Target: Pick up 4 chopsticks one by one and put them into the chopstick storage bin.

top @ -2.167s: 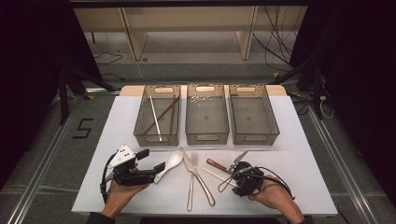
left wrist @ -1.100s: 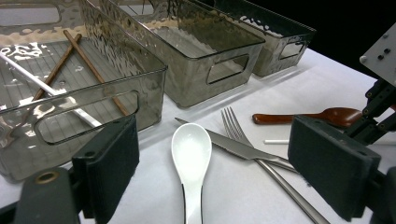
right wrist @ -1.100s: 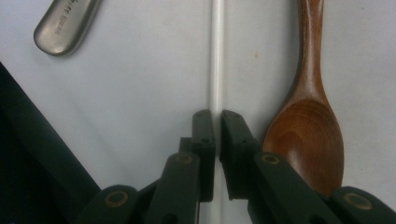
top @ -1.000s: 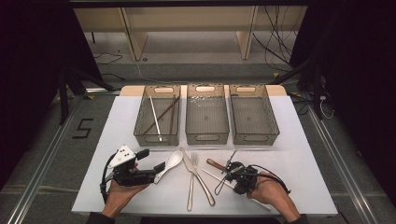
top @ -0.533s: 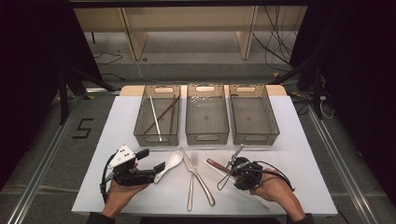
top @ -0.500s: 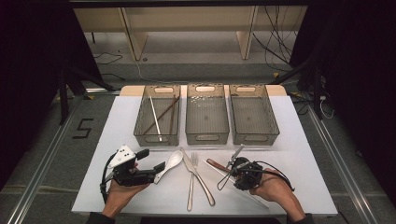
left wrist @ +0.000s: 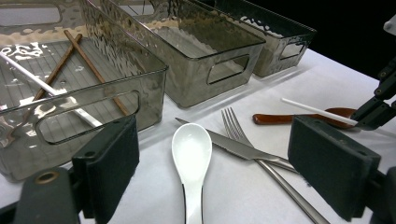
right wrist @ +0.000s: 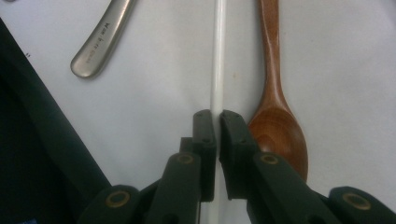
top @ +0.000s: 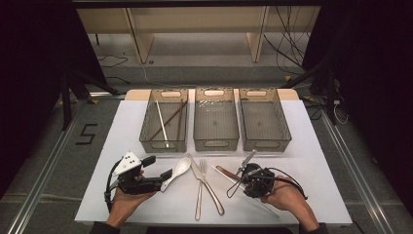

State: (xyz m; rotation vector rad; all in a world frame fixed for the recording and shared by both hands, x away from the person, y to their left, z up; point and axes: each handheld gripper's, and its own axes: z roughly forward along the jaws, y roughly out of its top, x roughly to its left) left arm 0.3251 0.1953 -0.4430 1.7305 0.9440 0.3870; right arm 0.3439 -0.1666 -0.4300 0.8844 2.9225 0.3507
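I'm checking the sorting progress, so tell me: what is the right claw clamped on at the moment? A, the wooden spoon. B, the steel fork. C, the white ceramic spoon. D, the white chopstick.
D: in the right gripper view the right claw is pinched shut on the white chopstick, with the wooden spoon lying just beside it, untouched.

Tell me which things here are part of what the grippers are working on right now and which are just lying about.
In hand:
right gripper, shut on the white chopstick
left gripper, open around the white spoon

Lying about:
wooden spoon
fork
knife
three bins
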